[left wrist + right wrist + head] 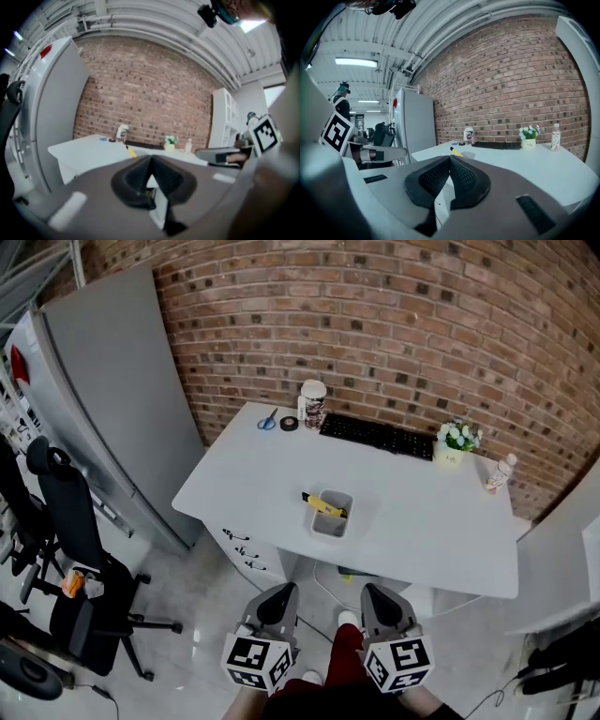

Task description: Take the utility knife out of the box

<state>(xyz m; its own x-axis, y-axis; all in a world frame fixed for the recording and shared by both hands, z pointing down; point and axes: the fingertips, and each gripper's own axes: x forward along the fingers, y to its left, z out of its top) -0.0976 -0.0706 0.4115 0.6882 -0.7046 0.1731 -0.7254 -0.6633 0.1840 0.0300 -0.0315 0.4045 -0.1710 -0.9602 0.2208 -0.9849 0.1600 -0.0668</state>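
Reaching for the utility knife [323, 503], lying in the box [331, 526] with one end over the box's rim, needs spread jaws: left hand-held gripper [279, 592] and right hand-held gripper [375, 592] are pressed together, empty, well short of the box.

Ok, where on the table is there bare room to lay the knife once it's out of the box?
Widest bare patch: right of the box, out to the table edge, in front of the plant and bottle. Another lies left of the box. The back edge is crowded: scissors, tape, cup, keyboard.
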